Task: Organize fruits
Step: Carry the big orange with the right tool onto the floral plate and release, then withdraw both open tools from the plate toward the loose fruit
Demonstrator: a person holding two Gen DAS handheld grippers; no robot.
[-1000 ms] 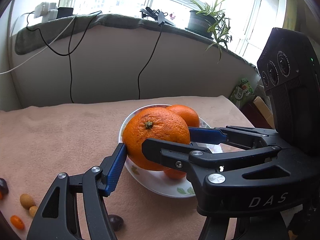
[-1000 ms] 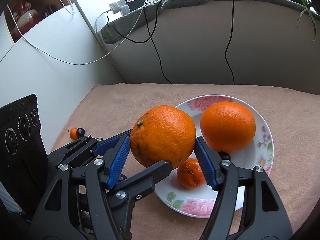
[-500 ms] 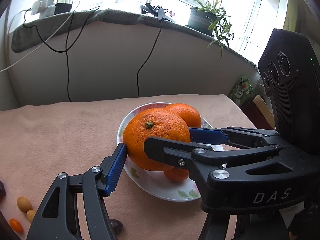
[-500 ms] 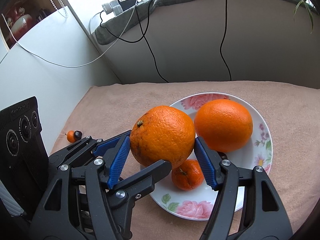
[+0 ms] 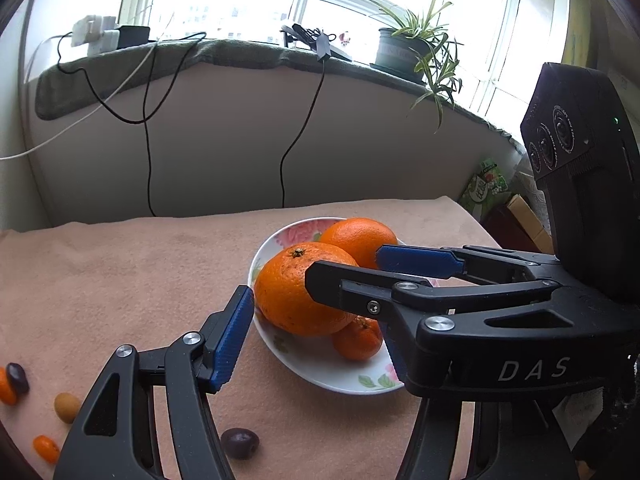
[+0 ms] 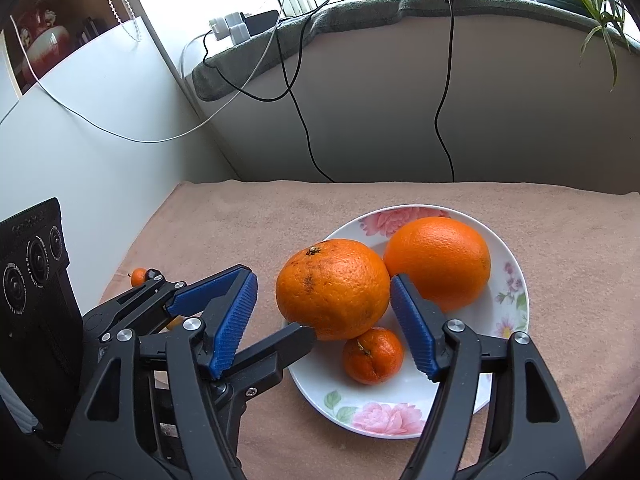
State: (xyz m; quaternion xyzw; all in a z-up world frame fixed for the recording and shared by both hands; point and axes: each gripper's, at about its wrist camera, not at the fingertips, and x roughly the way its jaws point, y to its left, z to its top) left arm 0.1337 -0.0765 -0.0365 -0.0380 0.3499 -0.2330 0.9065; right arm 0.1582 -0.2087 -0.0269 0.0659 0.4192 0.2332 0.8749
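Observation:
A large orange (image 6: 334, 288) (image 5: 298, 290) rests on the left part of a white flowered plate (image 6: 508, 280) (image 5: 320, 372), against a second large orange (image 6: 438, 262) (image 5: 358, 238) and above a small mandarin (image 6: 374, 354) (image 5: 358, 338). My right gripper (image 6: 322, 320) is open, its blue pads on either side of the large orange and apart from it. My left gripper (image 5: 314, 312) is open too, its pads spread around the same orange.
Small fruits lie on the pink cloth at the left: dark grapes (image 5: 239, 442) (image 5: 17, 376), kumquats (image 5: 45, 448) and a tan one (image 5: 66, 406). Another small orange fruit (image 6: 139, 276) lies by the white cabinet. A grey wall with hanging cables stands behind.
Both grippers held the large orange above the plate; now they have opened and drawn back slightly, and the orange sits on the plate against the other fruit.

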